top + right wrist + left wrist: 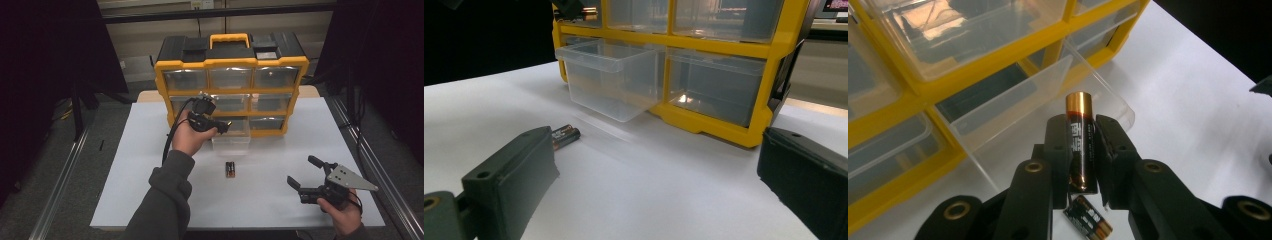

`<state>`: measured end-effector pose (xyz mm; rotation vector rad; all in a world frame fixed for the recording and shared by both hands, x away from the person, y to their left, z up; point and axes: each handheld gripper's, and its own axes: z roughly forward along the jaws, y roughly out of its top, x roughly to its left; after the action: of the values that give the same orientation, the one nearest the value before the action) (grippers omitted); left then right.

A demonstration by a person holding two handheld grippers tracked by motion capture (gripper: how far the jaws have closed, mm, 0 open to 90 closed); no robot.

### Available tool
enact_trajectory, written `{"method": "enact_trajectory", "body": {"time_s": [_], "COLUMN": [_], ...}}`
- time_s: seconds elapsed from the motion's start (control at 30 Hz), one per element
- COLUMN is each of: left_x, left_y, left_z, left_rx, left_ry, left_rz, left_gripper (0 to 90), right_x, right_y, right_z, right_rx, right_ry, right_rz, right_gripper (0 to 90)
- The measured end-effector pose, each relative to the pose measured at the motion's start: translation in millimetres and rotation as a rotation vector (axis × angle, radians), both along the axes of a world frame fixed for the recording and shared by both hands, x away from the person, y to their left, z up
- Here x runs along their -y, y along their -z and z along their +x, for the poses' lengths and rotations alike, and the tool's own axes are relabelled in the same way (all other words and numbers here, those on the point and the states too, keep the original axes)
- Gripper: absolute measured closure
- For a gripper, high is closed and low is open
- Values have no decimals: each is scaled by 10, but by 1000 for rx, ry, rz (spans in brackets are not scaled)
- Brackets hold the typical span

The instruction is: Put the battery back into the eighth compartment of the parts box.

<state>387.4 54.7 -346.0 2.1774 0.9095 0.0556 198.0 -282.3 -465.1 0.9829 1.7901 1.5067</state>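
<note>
Above the pulled-out drawer (1048,95), left gripper (1082,150) pinching battery (1081,140) lengthwise, copper end forward.

White rectangular tabletop (300,200) on grey floor (115,120). Metal floor rails (60,185) flank both sides. Black curtains (45,60) left and right. Beige panelled wall (150,37) behind. Lighting dim.
</note>
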Motion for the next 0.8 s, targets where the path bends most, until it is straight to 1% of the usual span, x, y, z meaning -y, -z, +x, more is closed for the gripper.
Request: {"method": "enact_trajectory", "body": {"time_s": [0.07,0.1,0.13,0.2,0.23,0.27,0.3,0.33,0.4,0.43,0.47,0.5,0.53,0.57,0.6,0.63,0.7,0.77,0.8], "left_x": [29,32,37,47,54,62,68,83,112,134,146,166,189,198,212,223,232,243,237], "left_y": [15,23,36,54,67,82,94,114,138,150,161,172,187,197,218,232,279,308,304], "left_z": [17,29,45,62,75,82,92,96,110,107,116,117,119,130,138,145,168,178,163], "left_rx": [-3,-2,3,7,10,9,11,11,11,16,16,17,19,14,22,32,54,69,63], "left_ry": [-12,-7,-7,-8,-13,-15,-14,-19,-13,-26,-12,-11,-11,-1,-2,-8,-3,4,5], "left_rz": [-4,-2,8,8,22,16,28,17,30,22,18,18,23,28,19,22,-1,-24,-14], "left_gripper": [774,774,774,774,774,774,774,774,774,774,774,774,774,774,773,772,759,595,573], "right_x": [-1,-3,-1,0,0,1,-1,4,5,7,8,8,8,7,6,9,12,18,26], "right_y": [-1,-1,-1,0,0,0,0,-1,-1,-2,-3,-3,-4,-5,-6,-6,-4,-3,-1], "right_z": [0,1,0,1,0,1,1,0,1,-1,-1,-1,-2,-5,-7,-12,-9,-9,-11], "right_rx": [0,2,0,2,1,2,2,2,6,4,5,5,5,5,5,3,5,5,3], "right_ry": [-1,1,-1,-2,-3,-3,1,-2,-2,0,-3,-3,-3,0,1,2,-3,0,1], "right_rz": [0,2,0,0,1,4,6,4,5,5,5,5,6,7,10,11,12,11,14], "right_gripper": [19,19,19,19,19,19,19,19,19,19,19,19,19,19,19,19,19,19,19]}}
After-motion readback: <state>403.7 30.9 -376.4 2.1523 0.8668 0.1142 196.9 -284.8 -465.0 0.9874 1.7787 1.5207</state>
